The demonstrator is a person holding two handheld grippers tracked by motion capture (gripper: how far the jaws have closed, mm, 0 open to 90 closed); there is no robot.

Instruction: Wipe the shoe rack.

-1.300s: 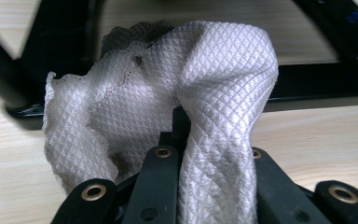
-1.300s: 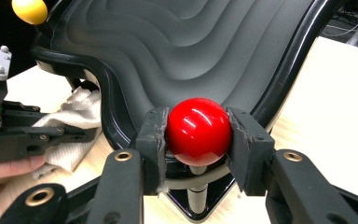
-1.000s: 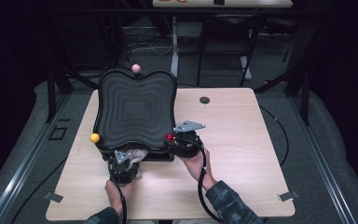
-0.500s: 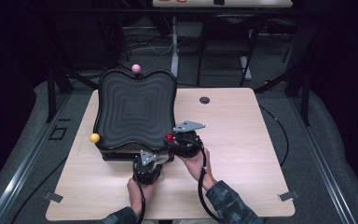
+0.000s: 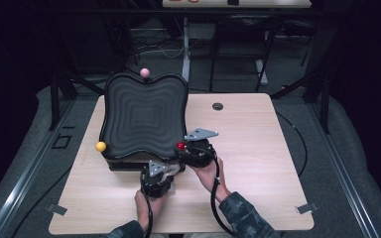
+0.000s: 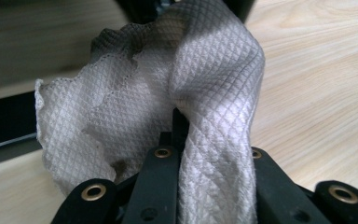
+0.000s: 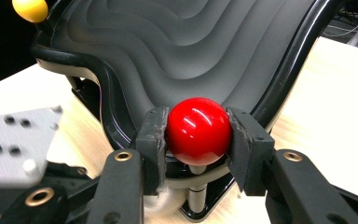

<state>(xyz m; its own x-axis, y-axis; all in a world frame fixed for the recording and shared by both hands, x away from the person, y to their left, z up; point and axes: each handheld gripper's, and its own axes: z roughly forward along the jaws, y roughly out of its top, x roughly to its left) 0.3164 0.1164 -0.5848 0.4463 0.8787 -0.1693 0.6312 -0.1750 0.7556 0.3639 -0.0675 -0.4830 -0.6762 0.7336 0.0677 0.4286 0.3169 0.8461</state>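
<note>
Pale wood makes up the table (image 5: 258,148), and it stands on a grey floor in a dim room with dark frames and cables behind it. Nearest the table's front edge, a person's two sleeves come in, each hand wrapped round a gripper. The left gripper (image 5: 156,171) sits just in front of the big black tray (image 5: 144,116), low against the wood. Its jaws are pinched tight on a white quilted cloth (image 6: 186,98), which bunches up out of them and folds over to one side; in the left gripper view the cloth blocks nearly everything beyond, so I can only make out the wood grain beside it and a dark edge behind. The right gripper (image 7: 197,135) is just beside the left one, a little farther in, at the tray's near right corner. Its two pads clamp a shiny red ball (image 7: 198,130) from either side; the ball sits on a short post at the tray's rim. The grey three-cornered plate on that gripper juts out above it. Beyond the grippers the tray rises, tilted up on a stand, its surface rippled in wavy rings. A yellow ball (image 5: 100,146) sticks out at its near left corner and a pink ball (image 5: 145,73) at its far edge. Farther back on the bare wood, well apart from the tray, is a small dark round hole (image 5: 218,106).
</note>
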